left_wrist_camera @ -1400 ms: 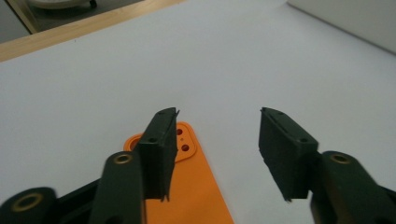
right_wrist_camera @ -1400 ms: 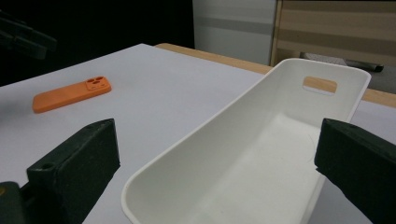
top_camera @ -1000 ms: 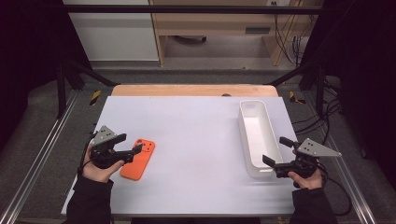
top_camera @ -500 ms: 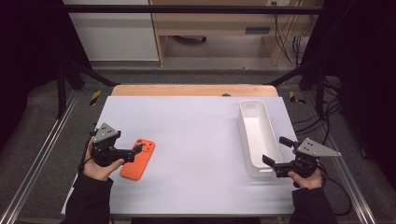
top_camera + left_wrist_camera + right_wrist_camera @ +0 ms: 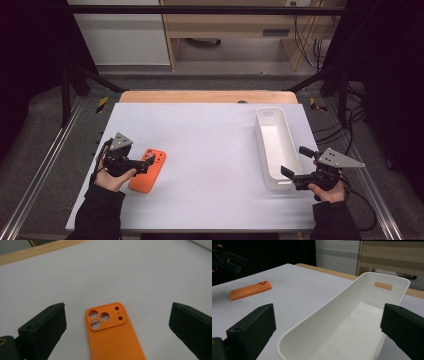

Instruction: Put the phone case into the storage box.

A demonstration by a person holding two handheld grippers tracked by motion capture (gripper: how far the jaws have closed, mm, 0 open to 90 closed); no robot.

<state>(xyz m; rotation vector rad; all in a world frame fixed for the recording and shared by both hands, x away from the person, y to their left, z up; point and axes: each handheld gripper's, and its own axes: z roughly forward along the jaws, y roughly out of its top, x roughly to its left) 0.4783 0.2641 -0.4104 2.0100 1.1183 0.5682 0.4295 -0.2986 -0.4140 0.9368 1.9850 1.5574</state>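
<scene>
- Surface: a white table top with a wooden strip along its far edge. Grey floor surrounds it, and metal rails run along both sides. A wooden bench and a white cabinet stand beyond the far edge.
- Orange phone case: lies flat on the left part of the table, back side up, with its camera cut-outs at the far end. In the left gripper view the case sits between the two jaws, apart from both. The right gripper view shows it well away to that view's left.
- White tray: a long, narrow, open bin on the right part of the table, running front to back. Its interior looks empty. A slot handle pierces its far end wall.
- Left gripper: held in the person's left hand, low over the near end of the phone case. Jaws are spread wide and hold nothing. Whether they touch the table cannot be told.
- Right gripper: held in the person's right hand, just beside the near right corner of the tray. Jaws are spread wide; in the right gripper view they straddle the near end of the tray without gripping it.
- Dark sleeves cover both forearms, which enter from the near edge.
</scene>
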